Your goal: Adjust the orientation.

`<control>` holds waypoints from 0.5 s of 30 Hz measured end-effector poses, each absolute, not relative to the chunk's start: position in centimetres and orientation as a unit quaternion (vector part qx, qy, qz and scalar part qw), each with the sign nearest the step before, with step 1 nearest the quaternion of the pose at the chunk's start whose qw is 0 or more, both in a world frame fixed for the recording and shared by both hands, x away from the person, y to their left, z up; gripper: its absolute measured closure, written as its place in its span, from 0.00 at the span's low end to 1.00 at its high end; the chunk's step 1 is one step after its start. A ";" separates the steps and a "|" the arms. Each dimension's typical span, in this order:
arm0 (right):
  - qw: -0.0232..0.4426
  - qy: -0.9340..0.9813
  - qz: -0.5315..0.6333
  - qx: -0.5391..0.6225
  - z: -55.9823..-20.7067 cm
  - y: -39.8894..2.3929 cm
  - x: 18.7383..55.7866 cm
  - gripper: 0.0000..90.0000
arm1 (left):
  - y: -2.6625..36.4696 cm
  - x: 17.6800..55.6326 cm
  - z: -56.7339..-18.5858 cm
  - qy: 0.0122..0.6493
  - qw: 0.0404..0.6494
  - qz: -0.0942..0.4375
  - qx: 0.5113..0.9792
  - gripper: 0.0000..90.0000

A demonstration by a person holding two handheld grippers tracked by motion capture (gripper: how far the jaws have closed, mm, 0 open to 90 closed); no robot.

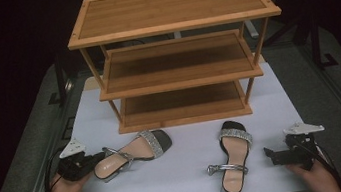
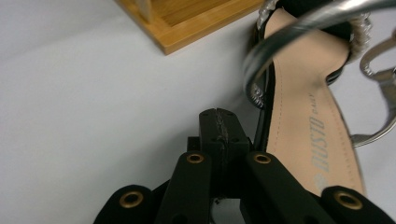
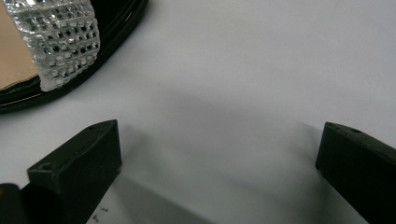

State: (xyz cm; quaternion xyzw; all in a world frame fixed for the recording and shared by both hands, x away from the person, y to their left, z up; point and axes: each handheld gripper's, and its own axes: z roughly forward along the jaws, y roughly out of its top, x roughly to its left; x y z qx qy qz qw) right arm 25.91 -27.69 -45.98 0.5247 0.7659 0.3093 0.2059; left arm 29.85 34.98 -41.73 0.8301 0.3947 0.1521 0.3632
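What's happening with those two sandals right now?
Left gripper shut, empty, beside left sandal. Right gripper open near right sandal. Shelf rack unobstructed.

Two sandals lie on the table: left sandal (image 1: 131, 154), right sandal (image 1: 233, 160). One wooden rack (image 1: 173, 22) with three shelves. Two grippers: left gripper (image 1: 97, 159), right gripper (image 1: 269, 155).

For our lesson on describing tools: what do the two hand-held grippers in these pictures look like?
Both the left gripper and the right gripper are black, blocky tools, each topped by a grey three-cornered plate, with black cables trailing back past the hands. Close up, the left one's linkage arms carry brass-ringed holes. No sleeves are visible.
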 end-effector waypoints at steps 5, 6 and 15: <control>0.206 0.766 0.309 0.525 -46.0 -27.7 25.9 0.00 | 35.2 30.2 -41.9 0.398 0.366 0.147 0.828 1.00; 0.206 0.766 0.309 0.525 -46.0 -27.7 25.9 0.00 | 35.3 30.1 -41.8 0.401 0.369 0.150 0.825 1.00; 0.206 0.766 0.309 0.524 -46.0 -27.7 25.9 0.00 | 37.3 28.2 -41.7 0.409 0.370 0.151 0.820 1.00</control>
